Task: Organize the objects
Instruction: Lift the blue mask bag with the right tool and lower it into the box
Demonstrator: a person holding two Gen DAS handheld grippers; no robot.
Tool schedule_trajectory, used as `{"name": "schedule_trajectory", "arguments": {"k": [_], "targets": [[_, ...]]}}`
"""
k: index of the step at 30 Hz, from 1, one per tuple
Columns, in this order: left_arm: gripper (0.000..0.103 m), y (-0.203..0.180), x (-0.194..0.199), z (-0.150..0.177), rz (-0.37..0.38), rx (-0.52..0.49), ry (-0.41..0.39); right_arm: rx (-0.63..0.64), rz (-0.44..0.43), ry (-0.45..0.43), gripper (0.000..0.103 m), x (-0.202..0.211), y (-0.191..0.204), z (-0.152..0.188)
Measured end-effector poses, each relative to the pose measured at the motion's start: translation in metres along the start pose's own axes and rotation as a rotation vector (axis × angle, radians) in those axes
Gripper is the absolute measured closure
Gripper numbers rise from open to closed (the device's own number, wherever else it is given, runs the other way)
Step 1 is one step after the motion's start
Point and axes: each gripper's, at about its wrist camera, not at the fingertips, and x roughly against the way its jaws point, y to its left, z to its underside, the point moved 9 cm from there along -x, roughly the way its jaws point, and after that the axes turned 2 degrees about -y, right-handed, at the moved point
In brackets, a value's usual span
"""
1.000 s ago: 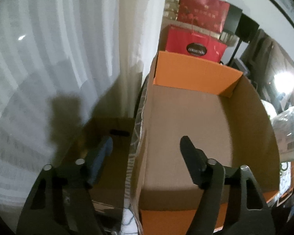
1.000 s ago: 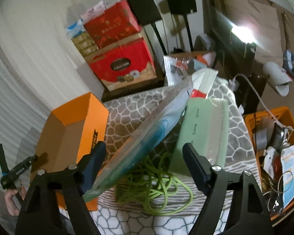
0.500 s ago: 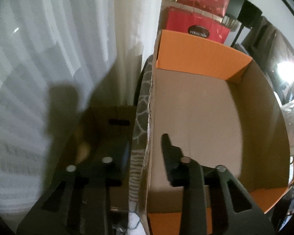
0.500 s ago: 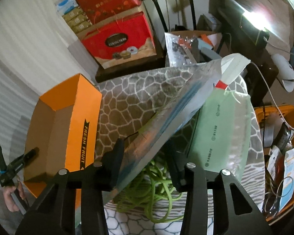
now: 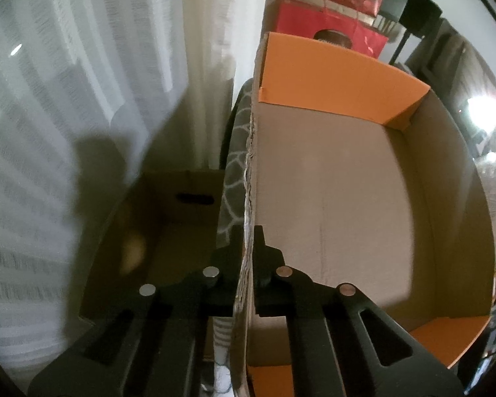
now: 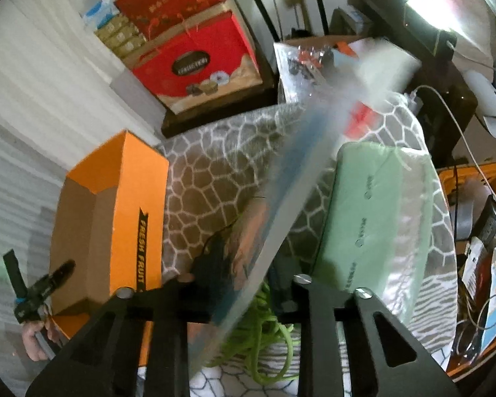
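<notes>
Left wrist view looks down into the orange cardboard box (image 5: 330, 182), whose brown inside holds nothing. The left claw (image 5: 248, 251) has just been closing and now pinches the box's left wall, one finger (image 5: 229, 258) outside and one inside. Beside that wall hangs a pale curtain (image 5: 99, 82), with a darker carton (image 5: 168, 218) below it.

From the right wrist, the box (image 6: 115, 218) stands at the left edge of a grey patterned cloth (image 6: 208, 172), the left claw (image 6: 39, 284) at its near end. The right claw (image 6: 244, 274) has just been closing and grips a long clear plastic bag (image 6: 301, 172) that slants up and away, blurred. A green packet (image 6: 363, 211) lies just right of it, and a coil of green cord (image 6: 264, 327) lies under the claw. Red gift boxes (image 6: 195, 63) are stacked at the far side.
</notes>
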Motion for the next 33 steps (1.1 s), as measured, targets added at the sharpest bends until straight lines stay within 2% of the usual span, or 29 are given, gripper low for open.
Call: {"name": "schedule_trajectory", "arguments": {"k": [9,16,24,33], "targets": [[0.099,0.001,0.0,-0.001,-0.003,-0.004,-0.001,0.042,-0.021,-0.052,0.09,0.027,0.027,-0.014],[0.099,0.0,0.0,-0.001,-0.005,-0.007,-0.002,0.119,-0.068,-0.054,0.09,0.042,0.081,-0.02],[0.099,-0.002,0.0,-0.001,-0.004,-0.004,-0.003,0.203,-0.094,-0.032,0.09,0.035,0.143,-0.024],[0.099,-0.002,0.0,-0.001,-0.003,-0.003,-0.003,0.238,-0.083,0.015,0.09,0.015,0.174,-0.023]]}}
